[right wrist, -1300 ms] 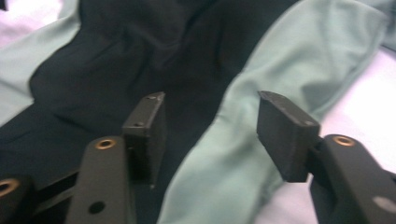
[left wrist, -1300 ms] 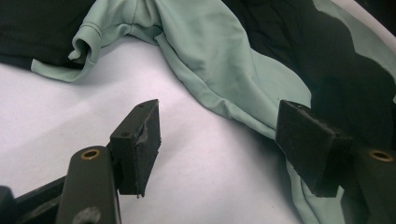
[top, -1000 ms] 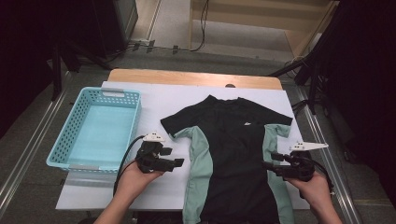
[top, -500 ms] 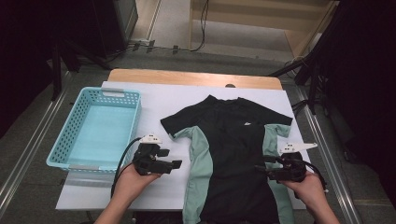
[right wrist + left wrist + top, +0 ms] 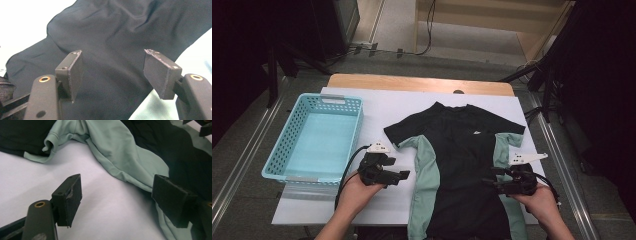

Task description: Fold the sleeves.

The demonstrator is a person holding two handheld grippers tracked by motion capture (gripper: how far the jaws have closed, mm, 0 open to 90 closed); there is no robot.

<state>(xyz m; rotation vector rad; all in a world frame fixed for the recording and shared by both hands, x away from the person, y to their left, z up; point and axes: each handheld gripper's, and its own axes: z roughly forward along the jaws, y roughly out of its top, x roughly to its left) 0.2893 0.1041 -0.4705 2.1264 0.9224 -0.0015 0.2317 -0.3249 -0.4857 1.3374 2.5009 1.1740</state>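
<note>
High view: I keep both released claws, left gripper [image 5: 404, 175] having just been opening and right gripper [image 5: 486, 182], level with the shirt's [image 5: 459, 165] side hems near the table's [image 5: 377, 107] front edge before clenching.

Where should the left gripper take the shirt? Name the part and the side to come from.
Probably the green side hem of the shirt, coming from the bare table on the shirt's left. That edge lies loose and rippled, facing the left gripper, whose jaws have just been opening with nothing between them.
</note>
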